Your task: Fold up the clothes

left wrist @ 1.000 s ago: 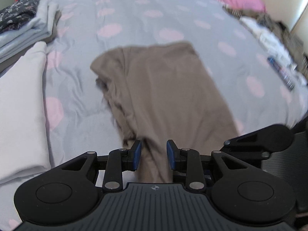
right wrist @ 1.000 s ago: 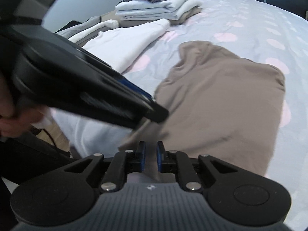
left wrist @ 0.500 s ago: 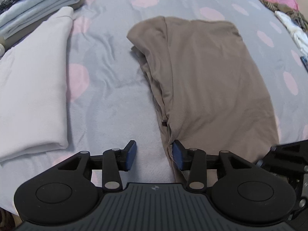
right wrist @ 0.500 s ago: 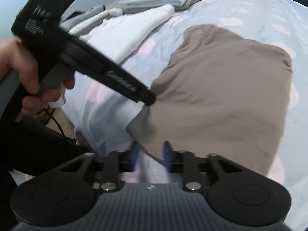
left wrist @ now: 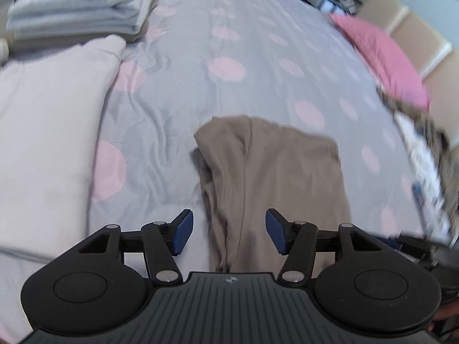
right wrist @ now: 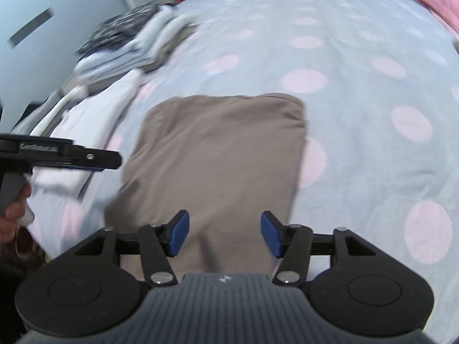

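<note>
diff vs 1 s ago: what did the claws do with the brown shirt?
Both let go. The left claw and right claw were nearly shut on the near edge of the brown shirt; their jaws have just been opening, and the fabric now lies loose between the pads. Unchanged: the shirt lies folded on the spotted bedspread, stack of folded clothes beyond.

a folded brown fabric garment (left wrist: 275, 177) is lying flat on the grey bed cover with pink dots (left wrist: 229, 66). to its left a pale folded cloth (left wrist: 48, 132) is resting, and behind that a stack of folded light clothes (left wrist: 77, 14) is sitting. a pink pillow (left wrist: 381, 57) is lying far right, with a loose heap of patterned clothes (left wrist: 424, 149) before it.
</note>
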A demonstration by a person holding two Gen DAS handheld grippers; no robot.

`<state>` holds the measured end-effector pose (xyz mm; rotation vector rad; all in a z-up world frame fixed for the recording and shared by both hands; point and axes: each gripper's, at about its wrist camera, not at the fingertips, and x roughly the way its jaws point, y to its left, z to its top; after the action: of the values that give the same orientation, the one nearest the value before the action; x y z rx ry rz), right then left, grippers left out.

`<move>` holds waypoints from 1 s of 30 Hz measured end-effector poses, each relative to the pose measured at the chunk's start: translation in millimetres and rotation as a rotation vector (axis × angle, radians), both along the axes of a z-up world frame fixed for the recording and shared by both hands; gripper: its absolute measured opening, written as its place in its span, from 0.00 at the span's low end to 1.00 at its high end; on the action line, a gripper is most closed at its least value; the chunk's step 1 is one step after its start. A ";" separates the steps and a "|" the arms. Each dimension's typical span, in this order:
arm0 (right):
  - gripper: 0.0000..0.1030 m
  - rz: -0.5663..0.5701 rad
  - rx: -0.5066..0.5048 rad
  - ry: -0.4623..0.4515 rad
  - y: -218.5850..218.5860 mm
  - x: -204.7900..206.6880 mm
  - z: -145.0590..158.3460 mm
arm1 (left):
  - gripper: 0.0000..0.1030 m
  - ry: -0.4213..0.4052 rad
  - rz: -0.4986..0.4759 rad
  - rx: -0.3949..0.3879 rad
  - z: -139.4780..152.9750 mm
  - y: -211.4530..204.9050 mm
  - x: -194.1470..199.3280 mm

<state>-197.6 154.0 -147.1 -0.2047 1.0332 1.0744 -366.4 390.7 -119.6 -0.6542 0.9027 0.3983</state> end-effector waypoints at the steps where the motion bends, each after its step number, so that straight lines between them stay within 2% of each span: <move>1: 0.62 -0.026 0.000 0.023 -0.5 8.3 -1.4 | 0.53 -0.011 0.013 -0.014 -3.7 5.9 2.8; 3: 0.64 -0.068 0.012 0.070 -0.1 25.2 -4.6 | 0.53 -0.026 0.023 -0.027 -12.4 13.5 8.5; 13: 0.65 -0.155 0.037 0.174 25.8 82.1 -28.7 | 0.53 -0.075 0.027 -0.064 -53.1 32.2 34.5; 17: 0.65 -0.186 0.076 0.275 33.1 105.3 -46.1 | 0.52 -0.146 0.030 -0.091 -62.3 42.0 33.4; 20: 0.65 -0.169 0.113 0.298 39.0 113.9 -49.5 | 0.49 -0.179 0.024 -0.096 -67.4 45.2 33.5; 23: 0.52 -0.158 0.133 0.282 45.9 117.6 -51.8 | 0.39 -0.189 0.014 -0.075 -67.4 43.8 36.1; 25: 0.35 -0.157 0.139 0.268 48.5 119.4 -52.7 | 0.29 -0.192 0.008 -0.066 -65.9 42.7 39.1; 27: 0.26 -0.155 0.144 0.261 49.3 120.2 -52.3 | 0.17 -0.194 -0.007 -0.058 -63.9 39.5 43.0; 28: 0.17 -0.152 0.145 0.256 49.8 120.2 -51.6 | 0.16 -0.192 -0.017 -0.046 -62.5 36.7 45.1; 30: 0.11 -0.150 0.156 0.236 48.7 116.0 -47.1 | 0.13 -0.182 -0.028 0.000 -57.6 28.9 46.9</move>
<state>-81.6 202.7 -194.3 0.1271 1.1502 1.0526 -319.4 419.7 -177.2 -0.6658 0.7382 0.3091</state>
